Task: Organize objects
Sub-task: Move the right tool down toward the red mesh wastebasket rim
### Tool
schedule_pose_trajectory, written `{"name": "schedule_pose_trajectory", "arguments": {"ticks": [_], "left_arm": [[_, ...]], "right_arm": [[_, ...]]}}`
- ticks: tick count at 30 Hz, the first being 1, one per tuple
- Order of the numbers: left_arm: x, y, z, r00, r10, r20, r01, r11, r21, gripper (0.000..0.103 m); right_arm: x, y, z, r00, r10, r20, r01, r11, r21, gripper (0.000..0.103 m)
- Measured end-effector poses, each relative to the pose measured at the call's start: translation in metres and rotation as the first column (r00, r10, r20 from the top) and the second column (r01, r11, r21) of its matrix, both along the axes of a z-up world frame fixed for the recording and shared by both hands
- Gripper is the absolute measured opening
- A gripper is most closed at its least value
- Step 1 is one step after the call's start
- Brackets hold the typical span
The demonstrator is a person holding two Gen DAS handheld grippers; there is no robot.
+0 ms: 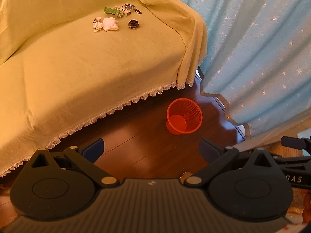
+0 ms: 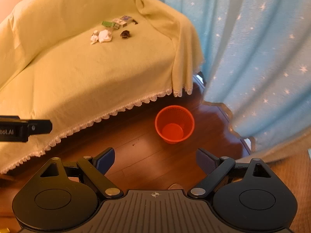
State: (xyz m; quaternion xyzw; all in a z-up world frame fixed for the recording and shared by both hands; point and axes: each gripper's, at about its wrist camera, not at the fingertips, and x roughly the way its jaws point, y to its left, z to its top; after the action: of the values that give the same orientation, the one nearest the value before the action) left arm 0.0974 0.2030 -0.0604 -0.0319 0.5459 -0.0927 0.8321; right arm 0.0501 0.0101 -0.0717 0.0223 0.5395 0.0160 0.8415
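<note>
Left wrist view: both grippers' fingers spread, empty; crumpled tissue [image 1: 97,25] far off on sofa [image 1: 77,68]. Approach low, pinch centrally, carry to orange bin [image 1: 183,116].

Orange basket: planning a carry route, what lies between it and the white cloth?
In both views: bare wood floor, lace hem, then bare yellow sofa cover; orange basket, white cloth.

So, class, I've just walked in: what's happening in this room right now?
A person holds the left gripper and the right gripper, both with jaws open and empty, above the wooden floor. Small boxes, crumpled white items and a dark scrunchie lie on the covered sofa. The orange basket stands empty on the floor.
</note>
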Motion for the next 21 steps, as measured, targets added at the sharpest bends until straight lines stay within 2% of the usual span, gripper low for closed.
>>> {"name": "schedule_pose_trajectory", "arguments": {"ticks": [7, 11, 15, 17, 21], "left_arm": [[0.04, -0.042, -0.026, 0.999, 0.037, 0.022, -0.038, 0.999, 0.032, 0.102], [0.061, -0.058, -0.052, 0.999, 0.033, 0.025, -0.035, 0.997, 0.069, 0.102], [0.08, -0.065, -0.091, 0.999, 0.032, 0.043, -0.036, 0.996, 0.083, 0.102], [0.086, -0.067, -0.114, 0.999, 0.024, 0.028, -0.026, 0.996, 0.088, 0.102], [0.098, -0.071, -0.168, 0.998, -0.055, 0.016, 0.053, 0.993, 0.106, 0.102]], "right_arm": [[0.044, -0.04, -0.035, 0.995, 0.097, -0.004, -0.097, 0.995, 0.032, 0.088], [0.069, -0.056, -0.062, 0.99, 0.142, -0.009, -0.142, 0.989, 0.036, 0.088], [0.087, -0.059, -0.099, 0.974, 0.227, -0.013, -0.227, 0.974, 0.01, 0.088], [0.096, -0.059, -0.121, 0.963, 0.27, -0.02, -0.27, 0.963, -0.015, 0.083], [0.11, -0.058, -0.172, 0.94, 0.339, -0.042, -0.341, 0.939, -0.052, 0.079]]}}
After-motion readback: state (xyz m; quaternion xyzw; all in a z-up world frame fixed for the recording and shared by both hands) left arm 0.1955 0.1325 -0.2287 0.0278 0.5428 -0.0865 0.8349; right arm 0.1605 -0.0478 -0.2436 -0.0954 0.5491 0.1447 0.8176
